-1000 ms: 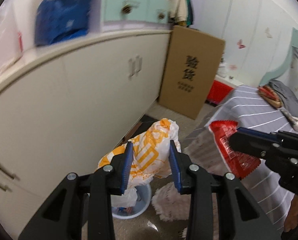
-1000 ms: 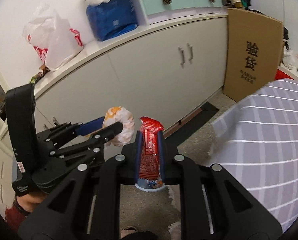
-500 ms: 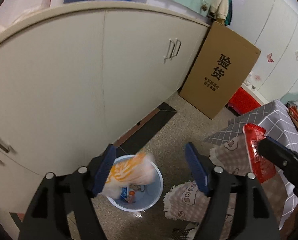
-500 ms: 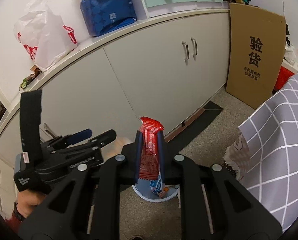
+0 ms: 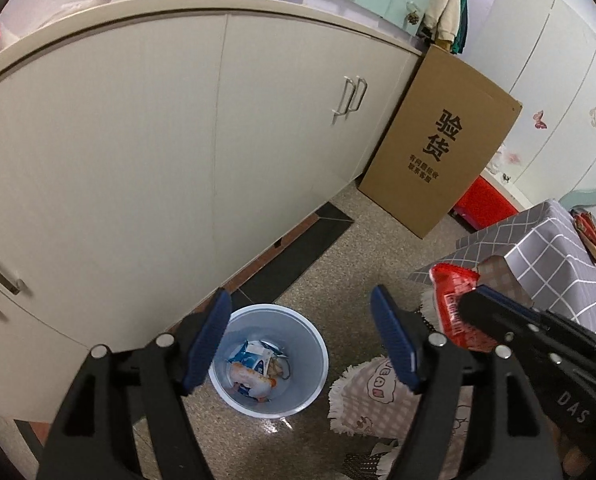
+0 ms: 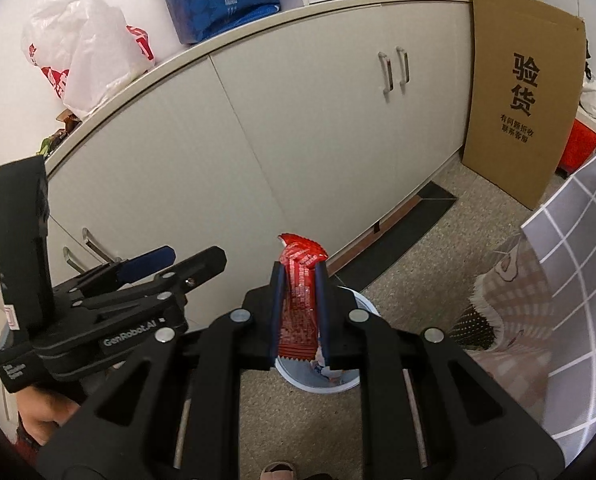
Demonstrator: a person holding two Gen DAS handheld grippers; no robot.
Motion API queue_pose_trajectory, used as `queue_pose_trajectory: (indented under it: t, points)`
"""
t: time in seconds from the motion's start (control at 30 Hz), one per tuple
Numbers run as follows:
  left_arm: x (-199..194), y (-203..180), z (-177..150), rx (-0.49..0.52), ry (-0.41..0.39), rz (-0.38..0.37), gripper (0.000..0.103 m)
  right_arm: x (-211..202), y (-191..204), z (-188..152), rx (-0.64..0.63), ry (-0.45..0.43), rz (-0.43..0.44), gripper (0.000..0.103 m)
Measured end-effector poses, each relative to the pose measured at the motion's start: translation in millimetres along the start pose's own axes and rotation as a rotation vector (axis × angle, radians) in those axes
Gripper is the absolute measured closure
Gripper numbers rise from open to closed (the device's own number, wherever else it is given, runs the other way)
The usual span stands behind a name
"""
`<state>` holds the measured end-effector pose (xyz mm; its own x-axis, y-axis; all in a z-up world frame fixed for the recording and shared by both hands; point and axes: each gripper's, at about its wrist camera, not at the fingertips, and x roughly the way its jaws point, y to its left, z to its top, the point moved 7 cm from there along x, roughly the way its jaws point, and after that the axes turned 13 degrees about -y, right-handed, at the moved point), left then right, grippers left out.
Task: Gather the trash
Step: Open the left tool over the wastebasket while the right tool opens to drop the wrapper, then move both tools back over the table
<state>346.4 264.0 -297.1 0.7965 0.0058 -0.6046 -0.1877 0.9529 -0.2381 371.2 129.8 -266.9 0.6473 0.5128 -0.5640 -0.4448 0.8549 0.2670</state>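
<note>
A small light-blue bin (image 5: 313,336) stands on the speckled floor by the white cabinet, with several wrappers (image 5: 254,372) lying inside. My left gripper (image 5: 301,340) hangs open above the bin with nothing between its blue pads. My right gripper (image 6: 299,312) is shut on a red snack wrapper (image 6: 299,300), held upright just above and before the bin's rim (image 6: 367,306). The same red wrapper (image 5: 451,300) shows at the right of the left wrist view. The left gripper (image 6: 174,262) appears at the left of the right wrist view, held by a hand (image 6: 42,420).
White cabinet doors (image 5: 138,152) run along the left. A flat cardboard box (image 5: 441,160) leans against them, a red crate (image 5: 481,204) behind it. A grey checked cloth (image 5: 545,264) covers a table at right, with a fringed mat (image 5: 373,392) below it beside the bin.
My left gripper opened and the orange-and-white bag dropped from it into the bin. Both grippers sank towards the bin; the right one kept the red wrapper.
</note>
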Motion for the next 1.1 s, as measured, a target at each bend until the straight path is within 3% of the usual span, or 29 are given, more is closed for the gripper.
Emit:
queue_pose_trajectory:
  t: [0.4,0.43,0.47,0.5,0.63,0.83,1.1]
  points:
    - [2,35,-2,-0.034,0.002,0.078,0.032,27,11,5,0.041,-0.015,0.03,0.083]
    - [2,38,-2,-0.044,0.006,0.085,0.032,28,10,6,0.047,-0.017,0.025,0.078]
    - [2,40,-3,-0.049,0.008,0.089,0.032,29,9,7,0.056,-0.021,0.018,0.058]
    - [2,43,-3,-0.053,0.008,0.092,0.032,29,8,8,0.068,-0.027,0.015,0.047]
    - [-2,42,-3,-0.042,0.007,0.109,0.032,22,9,11,0.064,-0.043,0.021,0.044]
    - [-19,14,7,-0.012,-0.017,0.076,0.032,-6,1,25,0.056,-0.068,0.013,0.044]
    - [-55,-86,34,0.081,-0.103,-0.009,0.028,-93,-48,64,0.063,-0.176,-0.054,0.044]
